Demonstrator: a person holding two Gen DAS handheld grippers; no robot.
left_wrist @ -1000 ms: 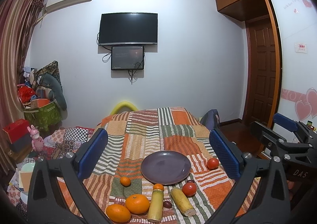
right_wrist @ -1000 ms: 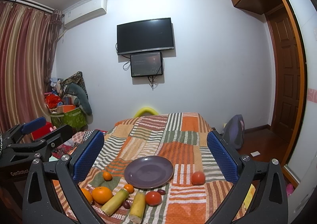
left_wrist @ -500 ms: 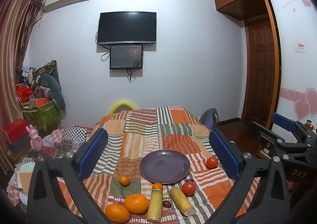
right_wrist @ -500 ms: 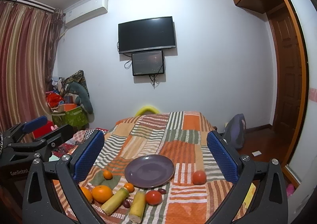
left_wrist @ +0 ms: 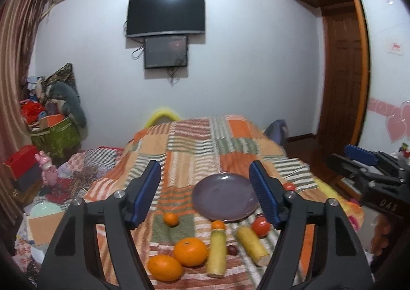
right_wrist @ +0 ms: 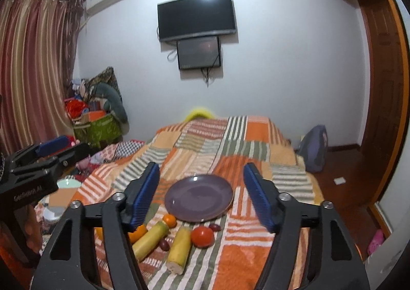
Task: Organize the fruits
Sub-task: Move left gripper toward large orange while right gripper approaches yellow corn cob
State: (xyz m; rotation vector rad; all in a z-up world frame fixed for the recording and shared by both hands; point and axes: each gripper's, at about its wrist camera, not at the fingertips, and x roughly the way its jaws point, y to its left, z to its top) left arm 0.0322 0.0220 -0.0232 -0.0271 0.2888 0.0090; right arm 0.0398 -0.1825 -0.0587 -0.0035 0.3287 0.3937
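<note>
left hand-held gripper (left_wrist: 205, 193): jaws spread wide, nothing between them, up in the air above the bed, not touching any fruit

right hand-held gripper (right_wrist: 201, 192): same deal, wide open and empty, hovering over the near end of the bed

plate (left_wrist: 225, 196): purple, bare, sitting on the striped blanket (left_wrist: 205, 143) in the middle of the bed, past the fruit from both grippers

fruit: all off the plate, bunched on the blanket just in front of its near rim

oranges: two big ones (left_wrist: 191, 251) and (left_wrist: 164, 267) nearest the left gripper, low and a bit left of its centre line, touching each other

small oranges: one (left_wrist: 171, 219) by itself to the left, one (left_wrist: 218, 225) right at the plate rim

yellow sticks: two long yellow pieces, (left_wrist: 216, 252) and (left_wrist: 252, 245), long axes pointing roughly away from the grippers toward the plate, so jaws closing sideways would cross them

tomato (right_wrist: 202, 236): just ahead and below the right gripper, closest to that hand probably

view difference: left camera shows both big oranges plus a second red fruit (left_wrist: 289, 186) right of the plate; in the right camera its own finger mostly hides the oranges and that far red one can't be made out

dark plum-ish bits: right camera shows two (right_wrist: 214, 226) and (right_wrist: 164, 245), left camera only one clearly
</note>
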